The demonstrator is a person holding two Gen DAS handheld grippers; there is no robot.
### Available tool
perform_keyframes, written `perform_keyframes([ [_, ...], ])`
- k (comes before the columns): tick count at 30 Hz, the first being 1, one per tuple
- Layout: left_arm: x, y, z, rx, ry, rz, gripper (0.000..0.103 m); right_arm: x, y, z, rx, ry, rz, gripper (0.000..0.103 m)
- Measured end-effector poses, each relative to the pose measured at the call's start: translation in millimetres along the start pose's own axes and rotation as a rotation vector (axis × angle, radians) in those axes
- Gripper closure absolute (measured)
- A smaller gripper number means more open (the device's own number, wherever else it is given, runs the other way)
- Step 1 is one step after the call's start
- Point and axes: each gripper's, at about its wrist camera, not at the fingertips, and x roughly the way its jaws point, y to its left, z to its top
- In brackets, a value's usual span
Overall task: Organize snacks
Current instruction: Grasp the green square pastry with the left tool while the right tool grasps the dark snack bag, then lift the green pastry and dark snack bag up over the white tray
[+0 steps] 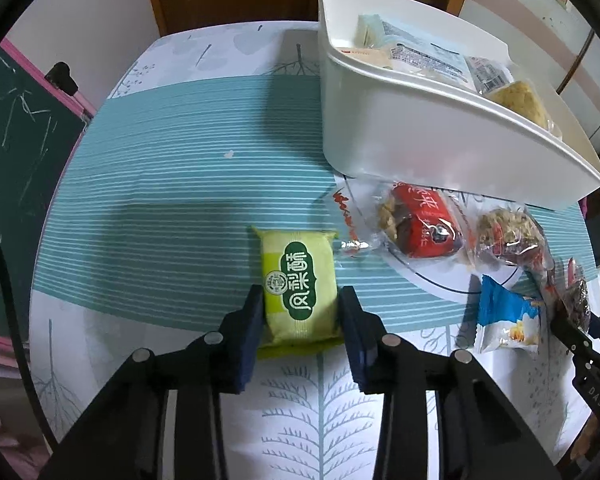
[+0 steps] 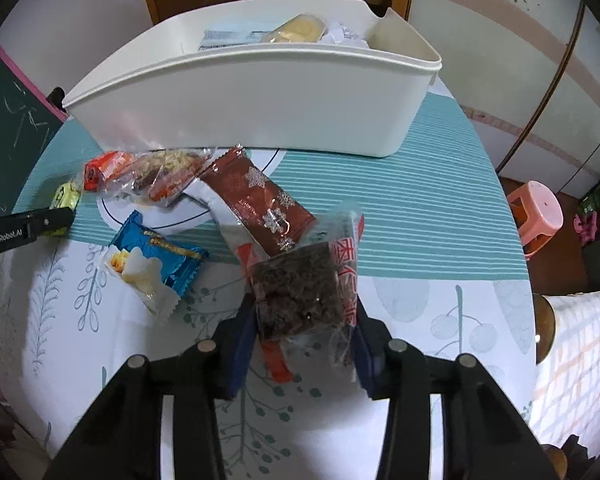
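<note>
My left gripper [image 1: 301, 300] is shut on a green pineapple-cake packet [image 1: 298, 286] that rests on the table. My right gripper [image 2: 306, 312] is shut on a clear packet with a dark brown cake [image 2: 300, 292], held just above the table. A white bin [image 1: 432, 136] stands behind them and holds several wrapped snacks; it also shows in the right wrist view [image 2: 260, 100]. Loose on the table lie a red packet [image 1: 420, 220], a clear nut-cake packet [image 1: 508, 236], a blue packet [image 2: 156, 264] and a brown snowflake packet [image 2: 260, 204].
The round table [image 1: 172, 184] has a teal striped and leaf-print cloth. A green chalkboard [image 1: 16, 152] stands at the left. A pink stool [image 2: 536, 212] stands on the floor at the right, beside a checked cloth [image 2: 576, 364].
</note>
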Motion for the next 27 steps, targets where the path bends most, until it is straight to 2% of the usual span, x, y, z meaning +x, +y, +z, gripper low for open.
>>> perform_keyframes([
  [11,-31.2,-2.8,-10.4,0.016,-0.039,-0.025,0.068,-20.7,-0.8,-3.4,0.074,-0.033,0.124,0.061],
  [27,-117.6,-30.5,-11.3,0.092,-0.19,-0.111,0.068,-83.4,22.3,5.6,0.026,-0.168,0.182,0.061],
])
